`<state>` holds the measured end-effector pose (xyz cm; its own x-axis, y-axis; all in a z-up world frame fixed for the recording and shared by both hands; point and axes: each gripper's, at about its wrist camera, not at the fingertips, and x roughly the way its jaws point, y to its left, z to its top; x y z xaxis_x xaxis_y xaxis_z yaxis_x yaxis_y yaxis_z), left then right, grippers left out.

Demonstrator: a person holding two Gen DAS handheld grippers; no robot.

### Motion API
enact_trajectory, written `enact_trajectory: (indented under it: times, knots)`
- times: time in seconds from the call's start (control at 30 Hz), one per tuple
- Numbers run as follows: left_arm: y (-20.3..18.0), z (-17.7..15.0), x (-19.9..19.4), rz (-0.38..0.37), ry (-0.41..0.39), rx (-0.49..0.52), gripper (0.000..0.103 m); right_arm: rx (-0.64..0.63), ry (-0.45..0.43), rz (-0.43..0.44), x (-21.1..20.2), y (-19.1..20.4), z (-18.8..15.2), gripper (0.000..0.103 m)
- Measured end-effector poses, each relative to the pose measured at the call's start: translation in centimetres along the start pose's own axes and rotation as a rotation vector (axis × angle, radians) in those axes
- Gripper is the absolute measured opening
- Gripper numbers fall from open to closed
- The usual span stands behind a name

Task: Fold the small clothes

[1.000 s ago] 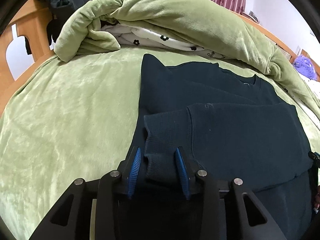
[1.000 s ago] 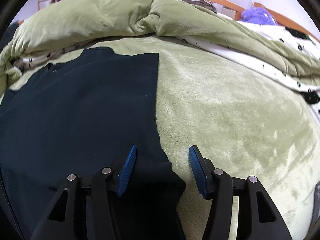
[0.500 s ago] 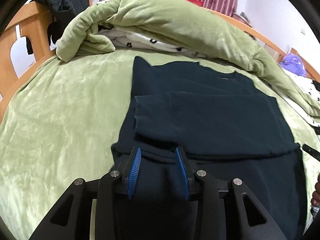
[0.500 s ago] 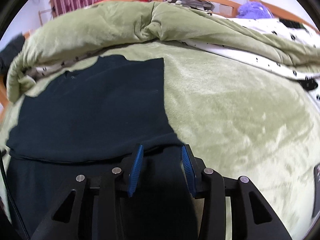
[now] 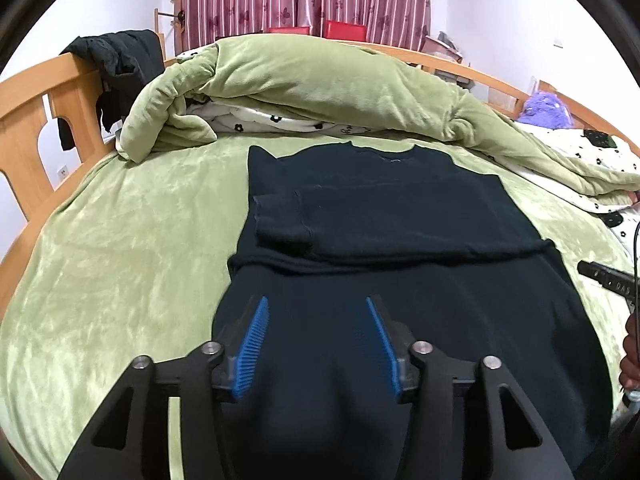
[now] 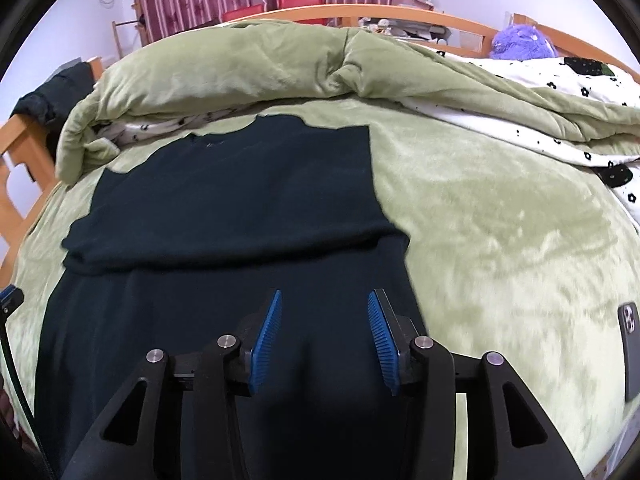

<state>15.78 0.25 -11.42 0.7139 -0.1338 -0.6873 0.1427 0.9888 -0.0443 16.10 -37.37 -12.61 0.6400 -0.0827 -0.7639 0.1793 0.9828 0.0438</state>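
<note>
A dark navy sweater [image 5: 384,216] lies flat on the green bed cover, neck towards the rolled duvet. A sleeve with a ribbed cuff [image 5: 282,220] is folded across its chest. The sweater also shows in the right wrist view [image 6: 240,200]. My left gripper [image 5: 316,320] is open and empty, raised over the sweater's lower left part. My right gripper [image 6: 324,316] is open and empty, raised over the sweater's lower right part near its right edge.
A rolled green duvet [image 5: 320,88] lies across the far side of the bed. A wooden bed frame [image 5: 36,120] with a black garment [image 5: 120,64] stands at the left. A phone [image 6: 630,344] lies on the cover at the right. A purple plush [image 6: 520,44] sits far right.
Both grippers have pulled back and up from the sweater. The left has let go of the cuff, which now lies folded across the chest. The right gripper narrowed, then opened again.
</note>
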Motion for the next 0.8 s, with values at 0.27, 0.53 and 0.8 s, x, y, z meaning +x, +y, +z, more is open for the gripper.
enact_trajectory:
  times: [0.27,0.53,0.8]
  knots:
    - [-0.8,-3.4,-3.5,-0.035,-0.010,-0.014,0.057,-0.018,-0.026,0.002,-4.1,-0.1,-4.8,0.049]
    - [0.7,-5.9,-5.3,-0.004,-0.009,-0.016,0.057,-0.047,-0.030,-0.060,-6.9,-0.4,-8.7,0.063]
    - [4.9,-9.7,-6.2,-0.057,0.071,-0.124,0.057,-0.027,0.030,-0.048,-8.1,-1.7,-11.6,0.065]
